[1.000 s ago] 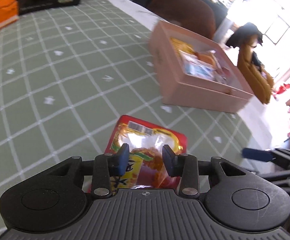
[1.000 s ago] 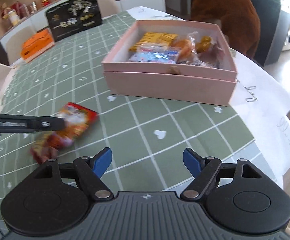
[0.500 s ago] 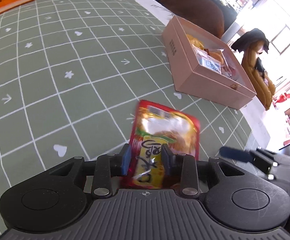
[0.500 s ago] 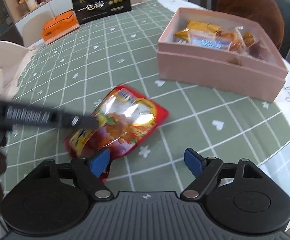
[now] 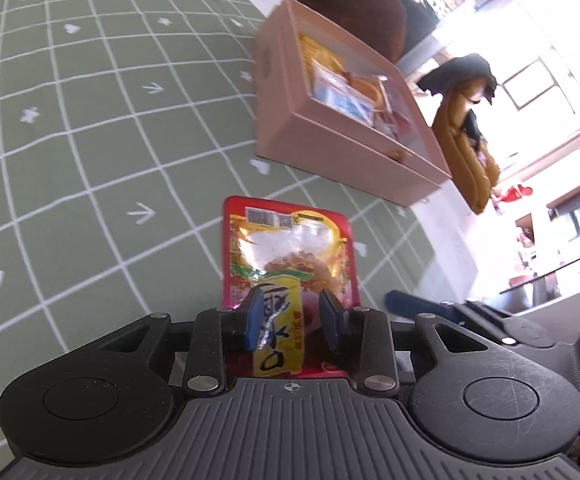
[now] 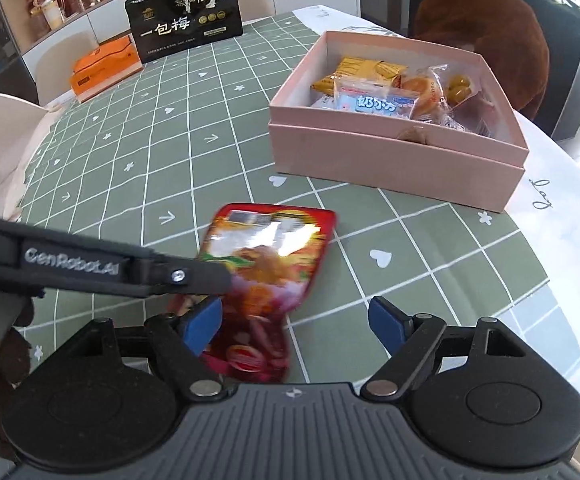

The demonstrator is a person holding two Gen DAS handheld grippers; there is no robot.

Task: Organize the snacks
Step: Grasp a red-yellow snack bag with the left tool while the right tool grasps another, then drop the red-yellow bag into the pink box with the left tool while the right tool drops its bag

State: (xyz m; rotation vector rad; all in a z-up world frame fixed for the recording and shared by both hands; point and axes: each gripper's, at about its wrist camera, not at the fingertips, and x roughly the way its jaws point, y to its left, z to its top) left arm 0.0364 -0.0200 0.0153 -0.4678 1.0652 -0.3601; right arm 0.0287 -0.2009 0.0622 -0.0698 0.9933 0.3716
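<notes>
One red snack pouch [image 5: 290, 264] pinched upright in the left gripper [image 5: 294, 320], above the green tablecloth [image 5: 89, 120].

The glossy foil pouch is clamped between two blue pads. The right gripper [image 6: 296, 322] gapes empty. One pink cardboard box [image 6: 394, 160], at 1 o'clock, holds several wrapped snacks. At 11 o'clock: one black box [image 6: 185, 28], one orange box [image 6: 103, 68].
</notes>
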